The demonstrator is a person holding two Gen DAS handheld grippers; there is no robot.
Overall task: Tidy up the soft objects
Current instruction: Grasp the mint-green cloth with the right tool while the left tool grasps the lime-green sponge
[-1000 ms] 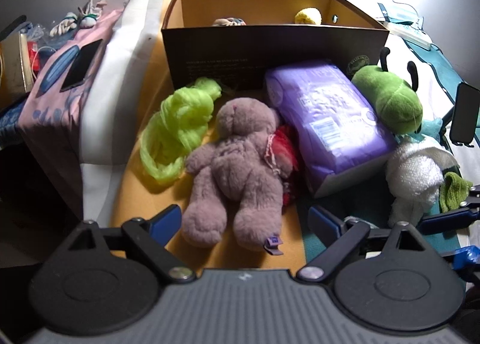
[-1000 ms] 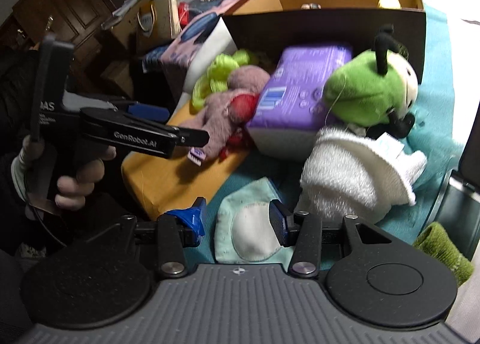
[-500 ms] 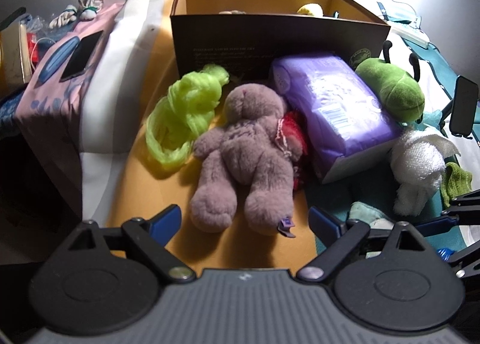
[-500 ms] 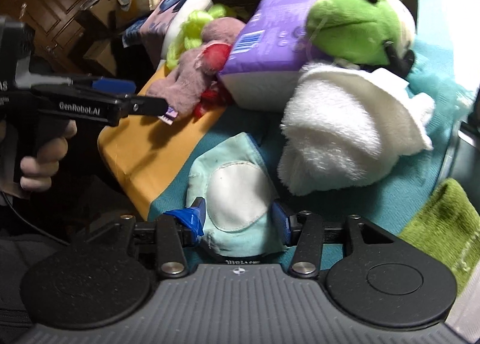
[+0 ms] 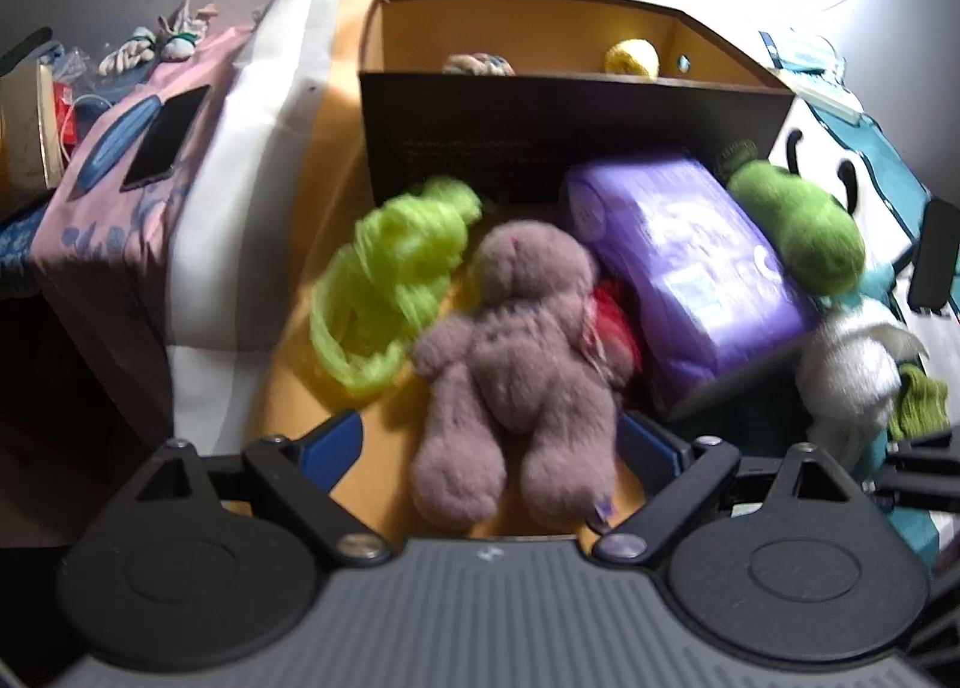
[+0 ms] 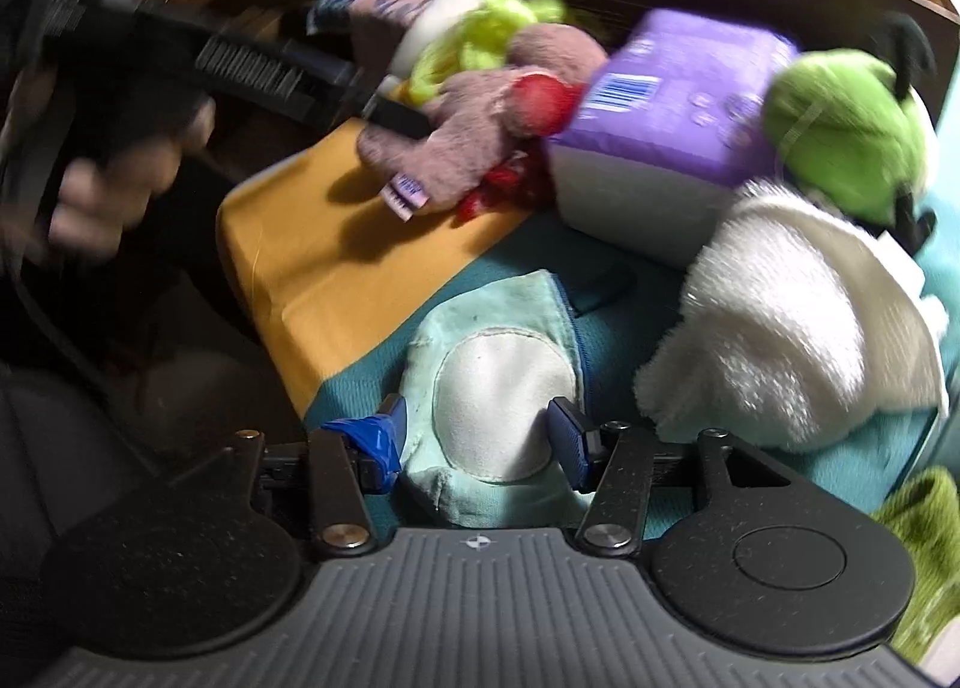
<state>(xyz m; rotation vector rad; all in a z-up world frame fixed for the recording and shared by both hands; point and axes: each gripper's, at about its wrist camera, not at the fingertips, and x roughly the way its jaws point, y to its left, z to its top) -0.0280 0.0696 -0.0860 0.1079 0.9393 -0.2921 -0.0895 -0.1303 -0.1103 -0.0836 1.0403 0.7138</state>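
Right gripper (image 6: 477, 436) dropped — jaws widening astride mint cloth (image 6: 498, 388); left gripper (image 5: 489, 442) gaping.

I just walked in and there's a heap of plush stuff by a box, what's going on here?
A person is sorting soft things with a gripper in each hand. The left gripper is open around the legs of the teddy, not pinching it. The right gripper straddles the mint cloth; its fingers have just been opening and do not press it. The purple pack, green plush and white towel lie before the box, which holds two small items.
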